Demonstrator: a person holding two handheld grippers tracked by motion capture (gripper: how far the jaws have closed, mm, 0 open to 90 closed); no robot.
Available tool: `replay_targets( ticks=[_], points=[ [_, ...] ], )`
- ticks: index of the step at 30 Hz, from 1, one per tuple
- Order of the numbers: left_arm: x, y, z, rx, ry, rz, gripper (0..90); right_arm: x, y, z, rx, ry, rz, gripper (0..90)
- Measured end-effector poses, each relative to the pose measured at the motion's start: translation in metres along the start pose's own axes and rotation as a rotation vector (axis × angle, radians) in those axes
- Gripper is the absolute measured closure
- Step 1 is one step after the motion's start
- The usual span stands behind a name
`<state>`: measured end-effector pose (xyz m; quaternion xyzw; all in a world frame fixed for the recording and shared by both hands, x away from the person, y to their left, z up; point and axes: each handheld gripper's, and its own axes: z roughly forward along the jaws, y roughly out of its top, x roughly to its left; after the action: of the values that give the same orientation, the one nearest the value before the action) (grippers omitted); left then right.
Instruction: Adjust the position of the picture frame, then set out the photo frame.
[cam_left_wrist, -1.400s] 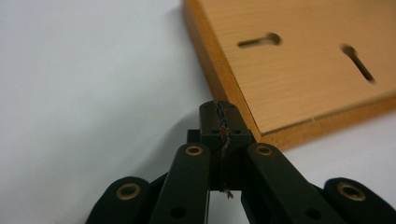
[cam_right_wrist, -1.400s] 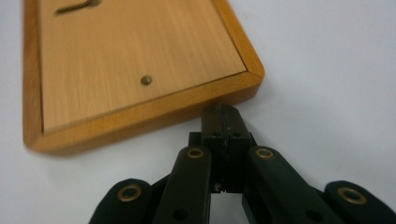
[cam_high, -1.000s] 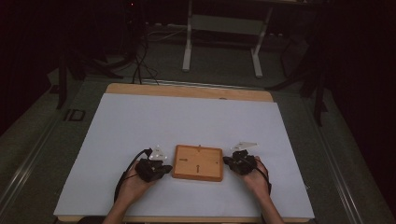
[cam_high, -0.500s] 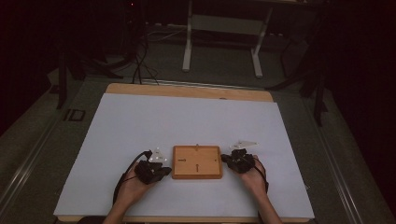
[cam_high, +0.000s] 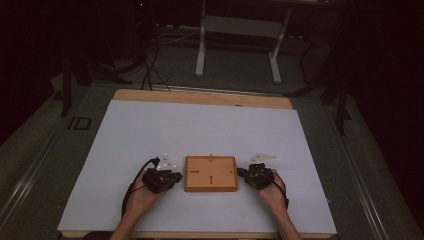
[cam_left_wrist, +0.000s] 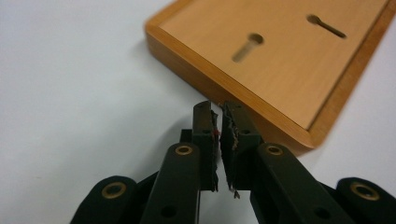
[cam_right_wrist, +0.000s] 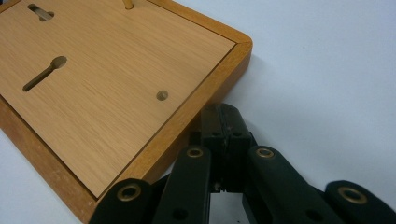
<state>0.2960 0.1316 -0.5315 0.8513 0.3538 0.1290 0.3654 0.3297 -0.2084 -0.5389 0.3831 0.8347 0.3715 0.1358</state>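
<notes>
Wooden board (cam_high: 210, 173): flat, rectangular, raised rim, 2 keyhole slots.

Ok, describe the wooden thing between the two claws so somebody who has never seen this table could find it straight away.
Start at the white table cover and go to its near edge, where the person's hands come in. Flat between the left claw and the right claw lies a rectangular wooden board. It is the one tan thing on the white, with a raised rim and two keyhole slots cut in its face.
</notes>
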Motion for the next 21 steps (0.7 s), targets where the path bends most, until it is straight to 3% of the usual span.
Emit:
replay_targets(
  ticks=[7,14,21],
  points=[
    [0.004,0.002,-0.008,-0.078,0.031,-0.015,78.4,0.001,-0.001,-0.001,-0.006,-0.004,-0.01,89.5],
    [0.002,0.007,-0.009,-0.112,0.005,-0.019,69.5,-0.002,-0.001,-0.007,-0.035,-0.006,0.0,85.8],
    [-0.005,0.023,-0.005,-0.134,-0.022,0.006,65.0,-0.001,-0.001,-0.022,-0.092,0.002,-0.008,80.5]
  ],
)
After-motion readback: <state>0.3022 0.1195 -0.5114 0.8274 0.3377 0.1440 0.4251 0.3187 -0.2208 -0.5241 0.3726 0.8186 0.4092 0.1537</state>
